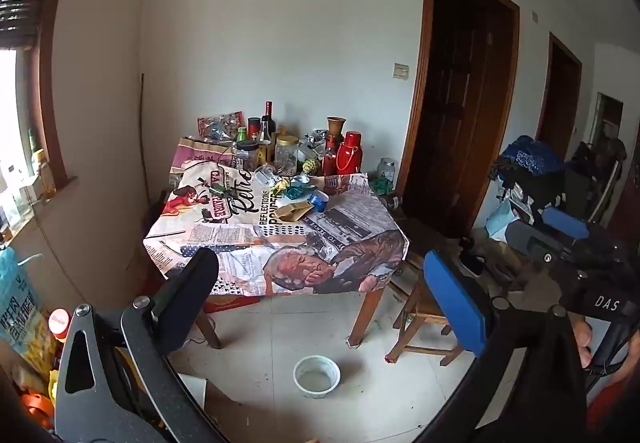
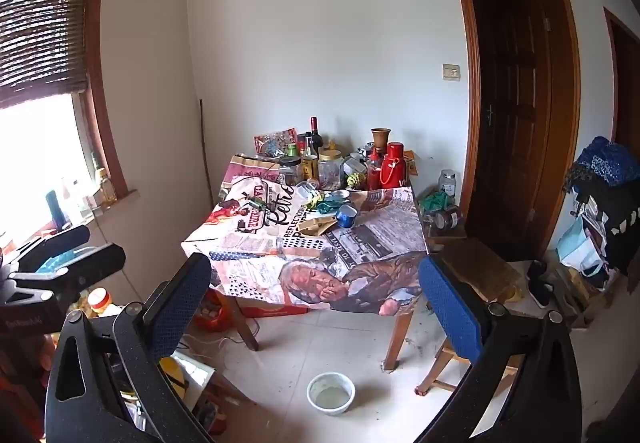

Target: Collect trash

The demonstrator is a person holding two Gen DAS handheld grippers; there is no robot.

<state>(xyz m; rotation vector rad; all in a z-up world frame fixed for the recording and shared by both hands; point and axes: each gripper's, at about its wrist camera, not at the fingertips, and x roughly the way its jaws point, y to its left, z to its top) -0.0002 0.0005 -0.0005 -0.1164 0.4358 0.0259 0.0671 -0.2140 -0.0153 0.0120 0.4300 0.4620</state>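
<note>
Small litter lies mid-table on the printed cloth (image 1: 248, 243): a crumpled brown paper bag (image 1: 294, 211), a blue cup on its side (image 1: 320, 201), a teal wrapper (image 1: 296, 191) and a yellow wrapper (image 1: 280, 186). The right wrist view shows the same bag (image 2: 318, 225), cup (image 2: 346, 215) and teal wrapper (image 2: 330, 205). My left gripper (image 1: 324, 295) is open and empty, well short of the table, over the floor. My right gripper (image 2: 316, 303) is open too, beside it at the same distance. Each gripper appears at the edge of the other's view.
Jars, bottles and two red flasks (image 1: 348, 159) crowd the table's back edge. A white bowl (image 1: 317, 377) sits on the tiled floor in front. A wooden stool (image 1: 420, 307) stands at the table's right corner. Bags and boxes fill the lower left; clutter lines the right wall.
</note>
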